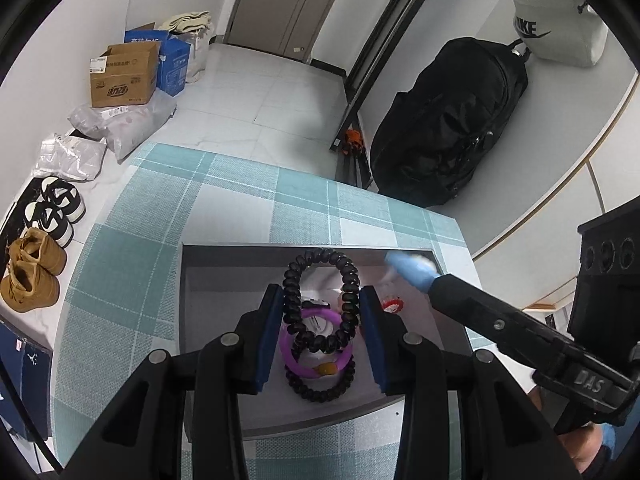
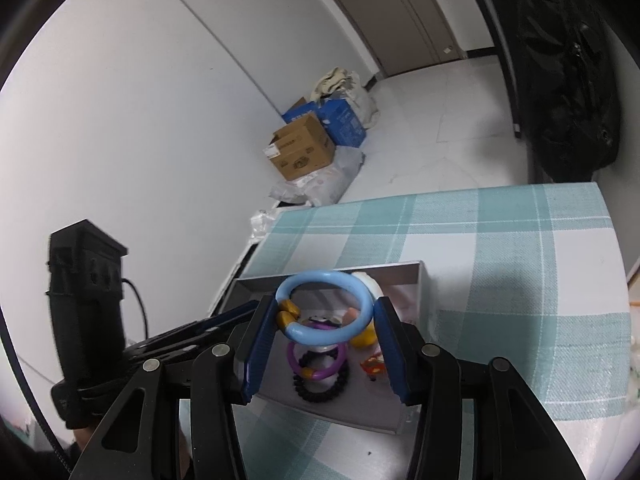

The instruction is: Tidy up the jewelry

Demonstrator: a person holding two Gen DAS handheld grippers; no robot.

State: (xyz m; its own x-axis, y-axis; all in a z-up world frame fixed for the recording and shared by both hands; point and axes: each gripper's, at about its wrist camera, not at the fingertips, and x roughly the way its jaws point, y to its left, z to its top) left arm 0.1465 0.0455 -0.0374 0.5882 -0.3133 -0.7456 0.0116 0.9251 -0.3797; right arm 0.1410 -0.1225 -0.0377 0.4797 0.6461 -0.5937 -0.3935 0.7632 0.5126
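- Grey tray [image 1: 208, 280]: shallow, rectangular, open-topped, lying flat on the checked cloth; all items below are placed relative to it.
- Black beaded bracelet [image 1: 320, 300]: dark glossy beads, held upright above the tray's middle.
- Second black beaded bracelet [image 2: 320, 390]: lying flat on the tray floor, near its front edge.
- Purple bangle [image 2: 318, 360]: gold joint, flat on the tray floor, overlapping the second black bracelet.
- Light-blue bangle [image 2: 324, 308]: two gold end caps, raised and tilted above the tray.
- Small red piece [image 1: 391, 305]: on the tray floor, right side; detail unclear.
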